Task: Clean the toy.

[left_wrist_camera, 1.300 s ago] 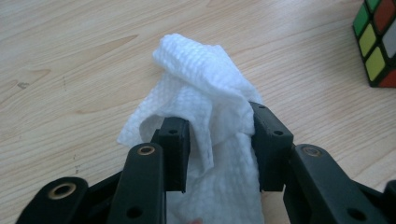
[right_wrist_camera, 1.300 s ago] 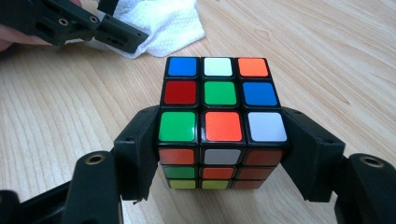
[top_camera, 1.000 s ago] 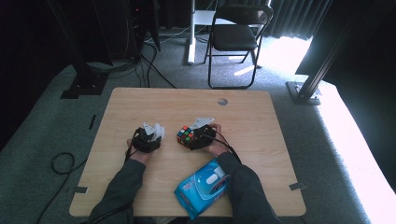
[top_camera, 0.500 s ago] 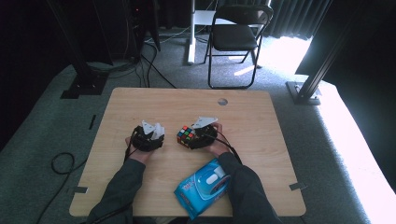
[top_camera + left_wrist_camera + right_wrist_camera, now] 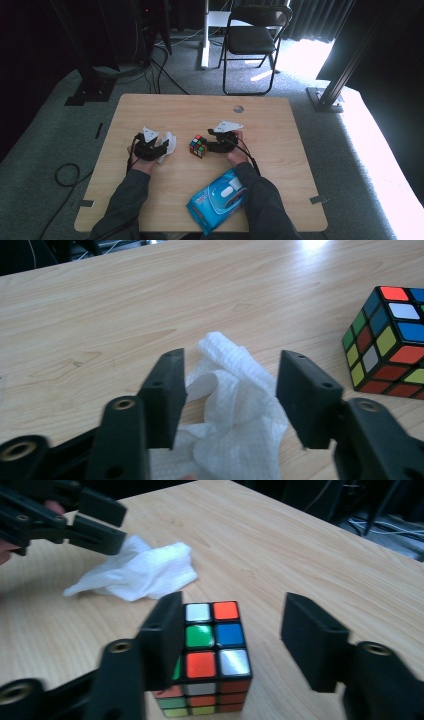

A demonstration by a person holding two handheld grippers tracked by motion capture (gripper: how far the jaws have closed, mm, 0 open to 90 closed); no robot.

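Scrambled plastic puzzle cube (image 5: 210, 655) with glossy coloured square stickers sits on the pale wood-grain desk (image 5: 280, 125), partly between the flat black fingers (image 5: 312, 640) of the right gripper (image 5: 231, 642). Those fingers stand wide apart; the left one lies close against the cube's side, though whether it touches I cannot tell, and the right one is clear of it, so nothing is held. Beyond the cube, a crumpled white paper tissue (image 5: 235, 410) with a fine embossed weave lies on the desk between the left gripper's (image 5: 227, 392) blocky fingers (image 5: 162, 392), which are also spread open without pinching it. From above, the two grippers are near each other at mid-desk. Near the desk's front edge, by the person's right forearm, lies a soft, shiny blue wet-wipe pack (image 5: 217, 200) with a white flap.
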